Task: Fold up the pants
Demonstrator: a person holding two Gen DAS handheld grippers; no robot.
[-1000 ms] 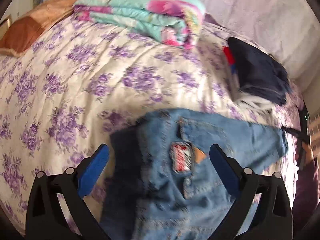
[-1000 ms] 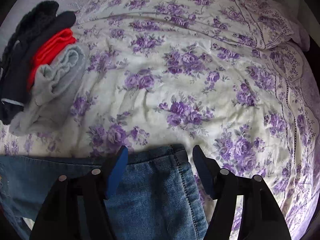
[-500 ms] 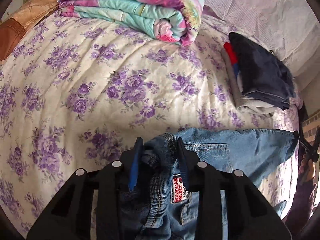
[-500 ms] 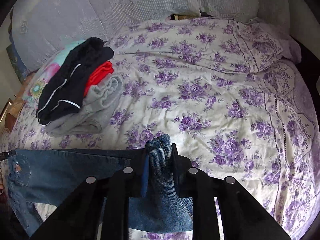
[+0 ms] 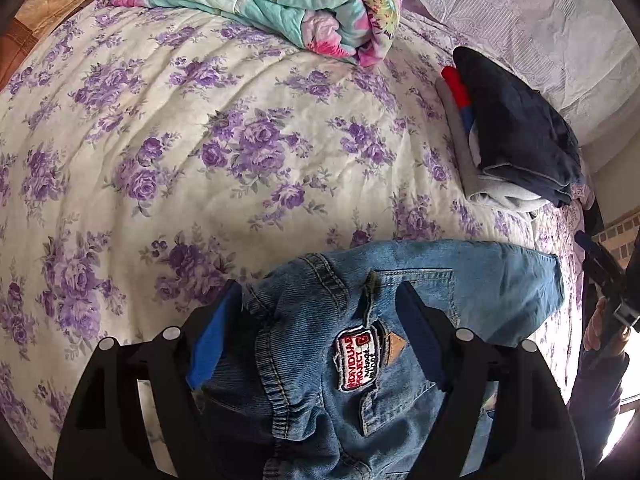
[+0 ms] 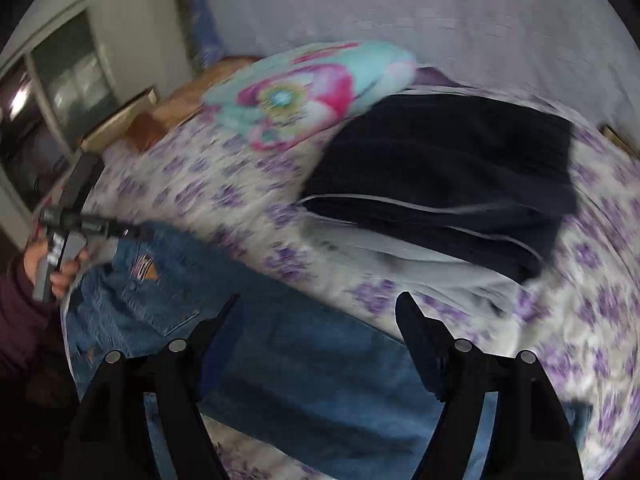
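Observation:
The blue jeans (image 5: 460, 292) lie across the near edge of the bed, waistband bunched and a red-and-white patch (image 5: 358, 358) facing up. My left gripper (image 5: 320, 292) hangs over the waistband. Its jaws are opening and stand wide, with the denim between them and the blue pads off the cloth. The right wrist view is blurred by motion. There my right gripper (image 6: 320, 298) hovers above the jeans (image 6: 304, 360), jaws opening and wide apart with nothing pinched. A hand holds the left gripper (image 6: 92, 224) at the far left of that view.
A stack of folded clothes (image 5: 520, 132), dark on top with red and grey beneath, sits on the floral bedspread (image 5: 200, 140) just beyond the jeans. A folded turquoise-and-pink quilt (image 5: 280, 4) lies farther back. A window (image 6: 60, 92) is at the far left.
Half a second ago both grippers were shut on bunched denim; both have since let go and opened wide. The right gripper swung and rolled, so its view now faces the clothes stack and quilt.

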